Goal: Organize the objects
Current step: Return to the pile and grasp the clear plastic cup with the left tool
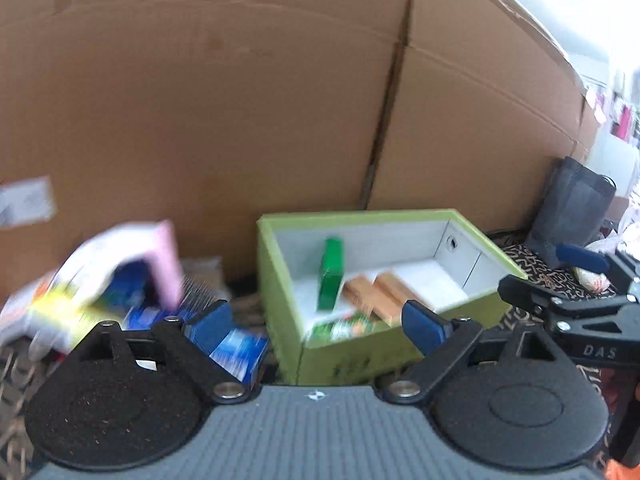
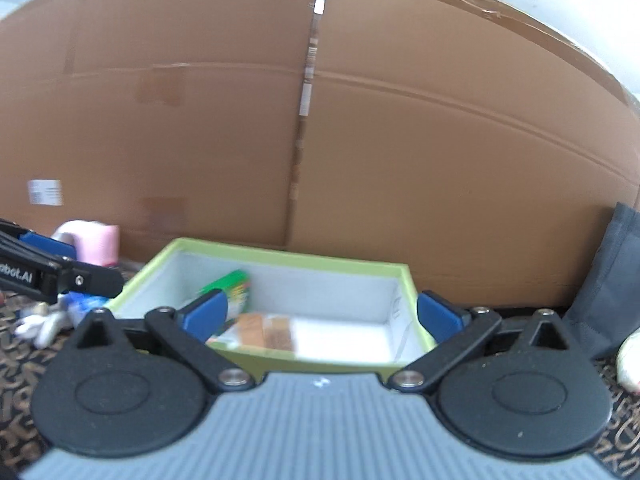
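Observation:
A light green box [image 1: 352, 352] with a white inside stands on the patterned surface before a big cardboard carton. Inside it a green packet [image 1: 331, 274] stands upright, beside two brown packets [image 1: 376, 296] and a flat green-and-white one. My left gripper [image 1: 318, 322] is open and empty, hovering near the box's front left corner. My right gripper [image 2: 322, 318] is open and empty over the green box [image 2: 288, 362], with the green packet [image 2: 234, 290] and brown packets [image 2: 266, 332] between its blue pads but apart from them. The right gripper's arm [image 1: 560, 312] shows at the left view's right edge.
Left of the box lies a blurred heap: a pink and white package [image 1: 160, 264], blue packets [image 1: 236, 348], a yellow item [image 1: 60, 312]. A dark grey bag [image 1: 572, 212] leans at the right. The cardboard carton [image 2: 320, 120] walls off the back.

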Demonstrator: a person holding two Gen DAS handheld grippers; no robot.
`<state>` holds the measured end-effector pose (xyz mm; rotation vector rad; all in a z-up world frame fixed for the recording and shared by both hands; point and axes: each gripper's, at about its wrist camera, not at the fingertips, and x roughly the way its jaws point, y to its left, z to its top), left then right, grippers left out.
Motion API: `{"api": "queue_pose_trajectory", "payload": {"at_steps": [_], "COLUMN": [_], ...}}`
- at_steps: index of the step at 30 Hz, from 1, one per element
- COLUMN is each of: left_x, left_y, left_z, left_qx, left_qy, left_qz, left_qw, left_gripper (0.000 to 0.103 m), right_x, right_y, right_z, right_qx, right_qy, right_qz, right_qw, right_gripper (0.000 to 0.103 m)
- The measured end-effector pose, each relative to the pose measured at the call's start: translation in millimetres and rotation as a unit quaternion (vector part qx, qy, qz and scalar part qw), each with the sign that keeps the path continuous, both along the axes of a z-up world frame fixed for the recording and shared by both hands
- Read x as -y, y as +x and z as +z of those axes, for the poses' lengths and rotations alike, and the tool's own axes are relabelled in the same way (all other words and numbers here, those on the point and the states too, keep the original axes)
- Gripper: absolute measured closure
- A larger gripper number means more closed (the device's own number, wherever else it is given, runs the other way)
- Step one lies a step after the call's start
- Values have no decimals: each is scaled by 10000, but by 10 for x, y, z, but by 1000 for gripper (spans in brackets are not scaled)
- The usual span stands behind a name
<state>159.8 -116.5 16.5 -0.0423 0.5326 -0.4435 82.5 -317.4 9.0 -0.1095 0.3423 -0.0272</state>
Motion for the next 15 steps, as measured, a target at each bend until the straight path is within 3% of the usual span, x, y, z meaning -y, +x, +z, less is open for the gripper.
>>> {"api": "queue_pose_trajectory", "payload": {"at_steps": [6, 15], "left_x": [-584, -1544], "left_y": [-523, -829], "left_z": [-289, -653], "left_qx": [-403, -853], "left_qy": [-185, -78], "left_qz": [639, 1646], "left_qw": [9970, 9826], "left_gripper": [8, 8], "right_x": [-353, -1022], "right_y": [-498, -638], "right_z": [-195, -723], "right_qx": [-213, -1275], "right_qy": [368, 1066], "right_qz": [406, 1116], "right_qw": [9983, 9798], "right_gripper": [0, 0]}}
